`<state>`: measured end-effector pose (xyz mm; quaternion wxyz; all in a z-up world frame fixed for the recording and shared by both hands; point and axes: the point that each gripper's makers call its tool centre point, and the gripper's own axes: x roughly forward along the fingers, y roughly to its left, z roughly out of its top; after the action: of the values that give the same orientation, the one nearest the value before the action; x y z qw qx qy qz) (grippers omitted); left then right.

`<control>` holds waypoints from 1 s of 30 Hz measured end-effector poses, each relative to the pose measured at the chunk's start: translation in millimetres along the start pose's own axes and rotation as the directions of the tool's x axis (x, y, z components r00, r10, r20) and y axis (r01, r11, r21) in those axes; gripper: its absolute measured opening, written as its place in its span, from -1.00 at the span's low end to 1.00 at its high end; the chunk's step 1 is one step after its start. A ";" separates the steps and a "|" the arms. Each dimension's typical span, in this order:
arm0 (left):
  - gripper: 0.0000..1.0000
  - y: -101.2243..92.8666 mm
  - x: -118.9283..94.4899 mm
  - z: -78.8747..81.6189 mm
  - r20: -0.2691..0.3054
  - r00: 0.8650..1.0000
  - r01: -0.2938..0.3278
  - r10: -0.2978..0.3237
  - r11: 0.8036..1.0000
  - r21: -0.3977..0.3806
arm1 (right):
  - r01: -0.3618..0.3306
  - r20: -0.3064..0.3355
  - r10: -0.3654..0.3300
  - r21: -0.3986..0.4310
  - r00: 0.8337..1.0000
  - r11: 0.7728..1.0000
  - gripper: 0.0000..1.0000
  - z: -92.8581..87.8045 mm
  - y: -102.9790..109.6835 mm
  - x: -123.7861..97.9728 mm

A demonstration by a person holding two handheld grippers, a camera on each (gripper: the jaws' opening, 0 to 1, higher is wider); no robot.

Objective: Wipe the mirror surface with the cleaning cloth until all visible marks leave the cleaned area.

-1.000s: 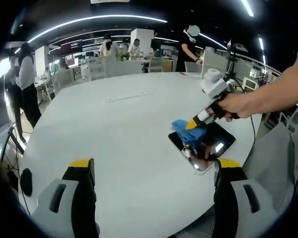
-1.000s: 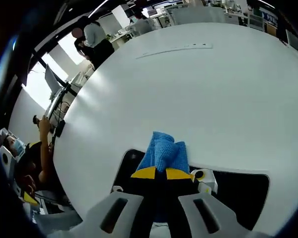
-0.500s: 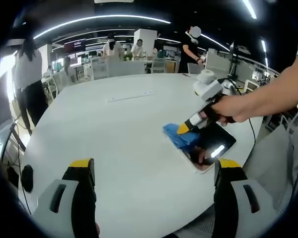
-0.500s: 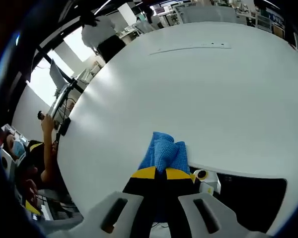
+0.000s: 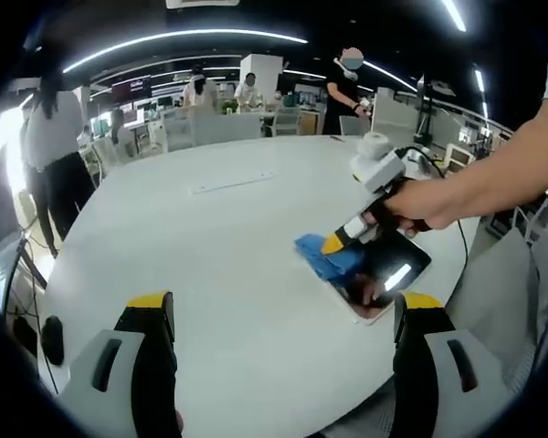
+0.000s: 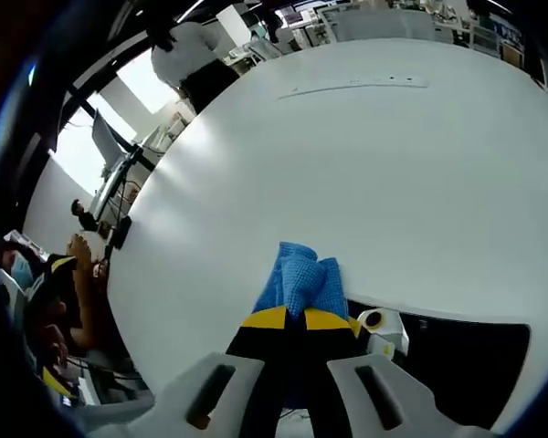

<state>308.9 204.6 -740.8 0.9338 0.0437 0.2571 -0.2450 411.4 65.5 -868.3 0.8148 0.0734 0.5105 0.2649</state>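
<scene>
Left gripper view
- Left gripper (image 5: 283,315): jaws spread wide at the bottom of the view, yellow-tipped, nothing between them; held above the near part of the table.
- Table (image 5: 210,255): big, white, rounded; takes up the middle of the view.
- Mirror (image 5: 384,274): dark, flat on the table near its right edge, pale frame, a bright light reflected in it.
- Cleaning cloth (image 5: 324,255): blue, bunched; lies at the mirror's left end, partly over onto the white tabletop.
- Right gripper (image 5: 333,245): comes in from the right, gripped by a person's hand (image 5: 411,203); its yellow tips are down on the cloth.
- Background: office floor, people (image 5: 50,155) standing past the table's far edge, ceiling light strips.

Right gripper view
- Right gripper (image 6: 303,318): jaws pinched close, the two yellow tips almost meeting, clamped on the cloth.
- Cleaning cloth (image 6: 300,278): blue waffle weave, sticks out ahead of the tips, resting on the table just beyond the mirror's edge.
- Mirror (image 6: 457,351): black surface under and to the right of the jaws; a small round fitting (image 6: 373,320) sits at its rim beside the right jaw.
- Table (image 6: 347,164): white, stretches away above the cloth.
- Left margin: a seated person (image 6: 55,292) below the table edge.
</scene>
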 end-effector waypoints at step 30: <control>0.98 -1.9 -4.4 6.4 0.032 0.999 -0.015 0.016 1.000 -0.024 | -0.031 -0.053 0.031 -0.006 0.998 0.999 -1.00 -37.8 20.7 -13.0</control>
<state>307.5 203.5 -732.9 0.9401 0.0304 0.2445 -0.2354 366.7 70.7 -867.6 0.7971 0.0714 0.5295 0.2812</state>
